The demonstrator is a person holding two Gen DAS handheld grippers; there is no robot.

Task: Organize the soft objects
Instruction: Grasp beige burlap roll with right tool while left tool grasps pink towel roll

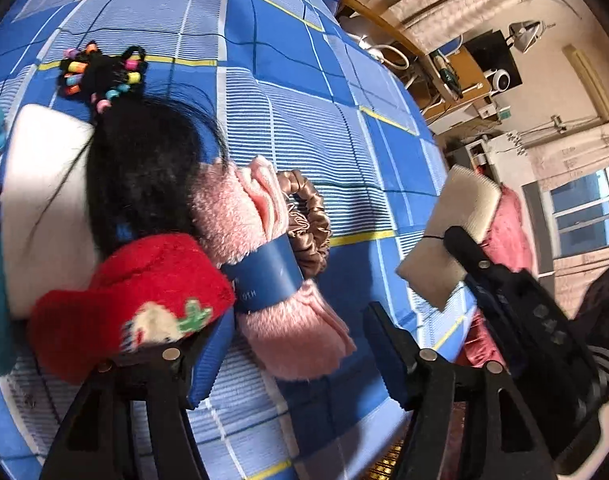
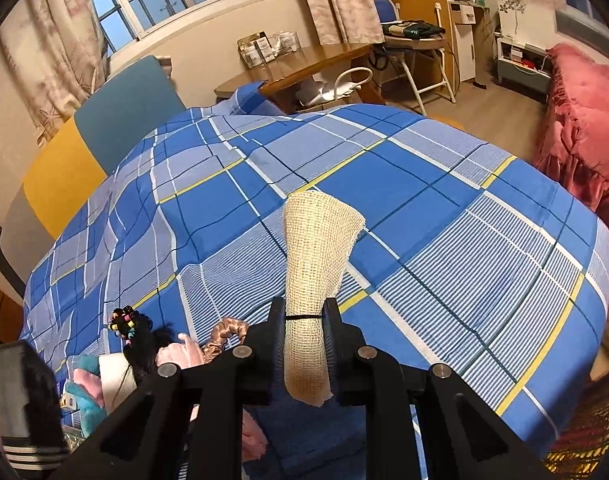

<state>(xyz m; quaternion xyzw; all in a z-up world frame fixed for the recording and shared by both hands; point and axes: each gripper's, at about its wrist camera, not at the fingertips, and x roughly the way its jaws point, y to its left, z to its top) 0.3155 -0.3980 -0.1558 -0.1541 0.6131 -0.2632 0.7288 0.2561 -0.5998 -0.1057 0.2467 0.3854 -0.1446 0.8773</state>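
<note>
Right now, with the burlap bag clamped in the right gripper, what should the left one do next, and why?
Probably lower the open left gripper onto the pink fluffy cloth and close. Nothing is between its fingers, and the cloth lies loose on the bedspread directly ahead.

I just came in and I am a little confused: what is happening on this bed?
A person is sorting soft things on a blue checked bedsheet with two handheld grippers. The right gripper is shut on a beige mesh cloth, holding it above the sheet. The left gripper is open over a pile: a red sock, a pink fluffy cloth and a brown scrunchie.
</note>
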